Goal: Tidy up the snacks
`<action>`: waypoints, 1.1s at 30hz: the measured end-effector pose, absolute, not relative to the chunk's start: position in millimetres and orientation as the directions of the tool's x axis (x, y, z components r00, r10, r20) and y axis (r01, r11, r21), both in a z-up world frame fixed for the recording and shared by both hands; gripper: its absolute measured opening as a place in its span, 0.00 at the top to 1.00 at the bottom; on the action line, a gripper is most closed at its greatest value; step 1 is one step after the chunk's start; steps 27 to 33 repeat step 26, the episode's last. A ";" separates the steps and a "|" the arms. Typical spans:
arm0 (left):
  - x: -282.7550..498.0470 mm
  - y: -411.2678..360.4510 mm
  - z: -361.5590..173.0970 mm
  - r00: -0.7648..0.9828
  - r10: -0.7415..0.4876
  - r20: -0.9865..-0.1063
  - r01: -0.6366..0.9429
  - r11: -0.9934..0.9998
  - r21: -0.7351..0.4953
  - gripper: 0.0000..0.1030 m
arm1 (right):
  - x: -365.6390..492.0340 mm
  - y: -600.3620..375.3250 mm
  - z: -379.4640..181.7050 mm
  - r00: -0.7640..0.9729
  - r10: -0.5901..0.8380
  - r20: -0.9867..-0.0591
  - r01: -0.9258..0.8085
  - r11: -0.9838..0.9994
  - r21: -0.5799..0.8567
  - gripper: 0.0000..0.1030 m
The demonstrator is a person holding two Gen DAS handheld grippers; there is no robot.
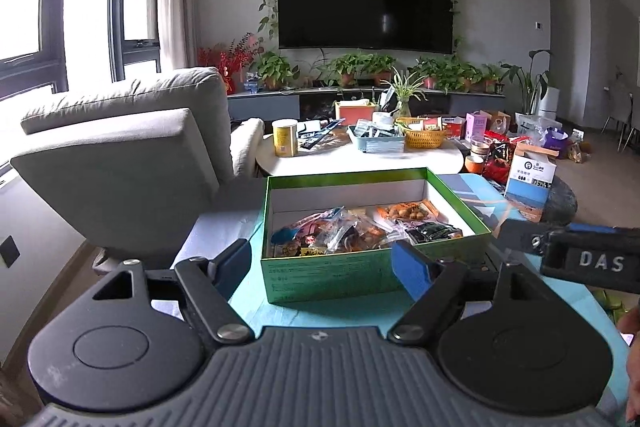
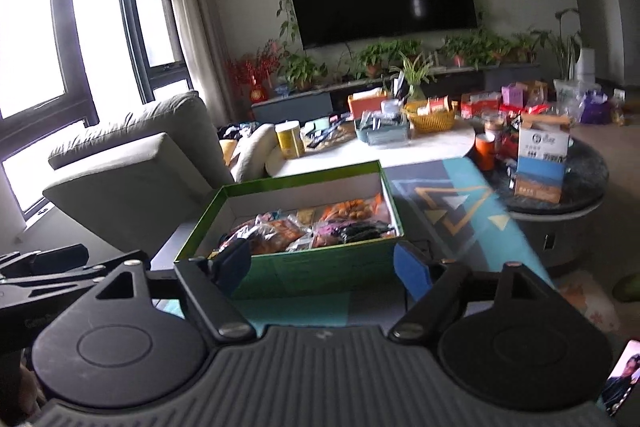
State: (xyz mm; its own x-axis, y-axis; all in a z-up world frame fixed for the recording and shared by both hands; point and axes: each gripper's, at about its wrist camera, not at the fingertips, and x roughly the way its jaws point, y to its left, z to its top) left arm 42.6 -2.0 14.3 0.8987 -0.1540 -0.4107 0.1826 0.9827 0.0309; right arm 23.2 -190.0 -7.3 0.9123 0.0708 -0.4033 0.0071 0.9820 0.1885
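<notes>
An open green box (image 1: 332, 277) sits on a teal patterned mat just ahead of me. Several snack packets (image 1: 360, 227) fill it, among them an orange bag (image 1: 404, 211) at the back right. My left gripper (image 1: 324, 267) stands open in front of the box's near wall, its blue pads (image 1: 412, 267) holding nothing. In the right wrist view the same box (image 2: 320, 267) lies ahead and slightly left, packets (image 2: 312, 223) inside. My right gripper (image 2: 324, 267) also shows its fingers spread wide and empty before the box. The right gripper's body (image 1: 588, 259) shows at the left view's right edge.
A grey armchair (image 1: 132, 155) stands left of the box. Behind it, a white round table (image 1: 360, 159) carries a yellow can (image 1: 285, 138), a woven basket (image 1: 424, 135) and a tray. A blue-and-white carton (image 1: 530, 183) stands on a dark round table (image 2: 580, 187) to the right.
</notes>
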 end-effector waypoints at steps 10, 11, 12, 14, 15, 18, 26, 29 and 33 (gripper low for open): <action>33.8 -2.8 15.8 0.906 -0.126 -0.404 0.158 0.986 0.047 0.27 | 12.4 -190.7 -4.7 0.927 0.067 -0.369 -0.001 0.984 0.177 0.81; 34.0 -2.4 15.5 0.906 -0.121 -0.406 0.153 0.987 0.047 0.27 | 11.6 -190.3 -4.9 0.927 0.067 -0.369 -0.001 0.984 0.177 0.81; 34.2 -2.0 15.2 0.906 -0.117 -0.407 0.149 0.988 0.048 0.27 | 11.9 -190.3 -5.2 0.927 0.066 -0.370 0.000 0.984 0.176 0.81; 34.6 -1.0 15.1 0.905 -0.112 -0.411 0.143 0.989 0.046 0.27 | 11.4 -189.8 -5.4 0.927 0.064 -0.370 0.002 0.985 0.175 0.81; 35.1 0.1 14.9 0.904 -0.112 -0.412 0.142 0.989 0.044 0.27 | 11.8 -189.7 -5.7 0.926 0.063 -0.372 0.003 0.985 0.174 0.81; 35.0 1.9 14.8 0.905 -0.113 -0.411 0.141 0.989 0.040 0.27 | 12.6 -188.9 -6.5 0.924 0.063 -0.376 0.004 0.985 0.174 0.81; 36.2 2.2 15.8 0.905 -0.108 -0.412 0.137 0.990 0.041 0.27 | 11.3 -184.8 -6.4 0.923 0.069 -0.379 -0.004 0.985 0.170 0.81; 36.2 2.2 15.8 0.905 -0.108 -0.412 0.137 0.990 0.041 0.27 | 11.3 -184.8 -6.4 0.923 0.069 -0.379 -0.004 0.985 0.170 0.81; 36.2 2.2 15.8 0.905 -0.108 -0.412 0.137 0.990 0.041 0.27 | 11.3 -184.8 -6.4 0.923 0.069 -0.379 -0.004 0.985 0.170 0.81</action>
